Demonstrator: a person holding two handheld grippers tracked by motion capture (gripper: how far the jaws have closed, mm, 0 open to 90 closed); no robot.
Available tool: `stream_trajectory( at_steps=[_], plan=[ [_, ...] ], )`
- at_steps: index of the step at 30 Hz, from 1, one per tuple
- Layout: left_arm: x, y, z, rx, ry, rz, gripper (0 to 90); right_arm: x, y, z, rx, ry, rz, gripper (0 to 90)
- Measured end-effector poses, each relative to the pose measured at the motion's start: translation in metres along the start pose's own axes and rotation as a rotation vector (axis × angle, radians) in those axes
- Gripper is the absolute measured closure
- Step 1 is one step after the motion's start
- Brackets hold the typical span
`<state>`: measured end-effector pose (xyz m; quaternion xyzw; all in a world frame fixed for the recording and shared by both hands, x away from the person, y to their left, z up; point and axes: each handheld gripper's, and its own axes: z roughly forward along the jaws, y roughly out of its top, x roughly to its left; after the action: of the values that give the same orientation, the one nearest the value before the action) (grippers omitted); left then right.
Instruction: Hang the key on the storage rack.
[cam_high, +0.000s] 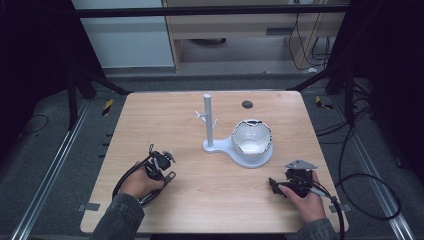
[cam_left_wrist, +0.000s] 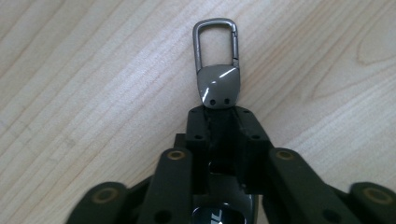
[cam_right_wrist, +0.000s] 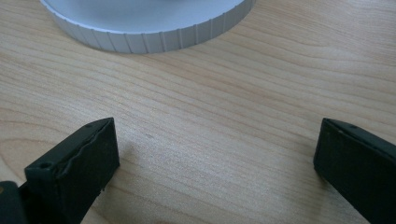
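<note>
The left gripper (cam_left_wrist: 219, 116) is clenched on a metal key clip (cam_left_wrist: 217, 70), its loop jutting past the jaw tips, near the table's (cam_high: 150, 115) left edge. The right gripper (cam_right_wrist: 215, 158) gapes wide, empty, facing the white stand's (cam_high: 220, 145) ribbed base, whose bowl (cam_high: 251, 137) looks empty.

The key fob's (cam_left_wrist: 217, 88) lower body is hidden between the left hand-held gripper's (cam_left_wrist: 223, 128) closed jaws; the ribbed white base (cam_right_wrist: 154, 28) is cut off by the right gripper view's top edge
</note>
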<state>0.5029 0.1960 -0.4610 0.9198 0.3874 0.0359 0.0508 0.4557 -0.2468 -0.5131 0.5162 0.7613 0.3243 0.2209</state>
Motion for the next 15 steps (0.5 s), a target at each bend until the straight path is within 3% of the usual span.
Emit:
stream_trajectory(
  at_steps=[3, 7, 13, 14, 15],
  plan=[
    [0.001, -0.003, -0.002, 0.000, -0.019, -0.005, 79.7, 0.000, 0.000, 0.000, 0.000, 0.001, -0.001, 0.5],
    [0.002, -0.009, -0.009, -0.029, 0.002, -0.010, 80.1, 0.000, 0.000, 0.000, 0.000, 0.001, -0.002, 0.5],
    [0.006, -0.024, -0.023, -0.155, 0.012, -0.048, 80.3, 0.000, 0.000, 0.000, 0.000, 0.003, -0.003, 0.4],
    [0.006, -0.024, -0.023, -0.155, 0.012, -0.048, 80.3, 0.000, 0.000, 0.000, 0.000, 0.003, -0.003, 0.4],
    [0.004, -0.029, -0.026, -0.187, 0.017, -0.069, 80.3, 0.000, 0.001, 0.001, 0.000, 0.004, -0.006, 0.4]
  ],
)
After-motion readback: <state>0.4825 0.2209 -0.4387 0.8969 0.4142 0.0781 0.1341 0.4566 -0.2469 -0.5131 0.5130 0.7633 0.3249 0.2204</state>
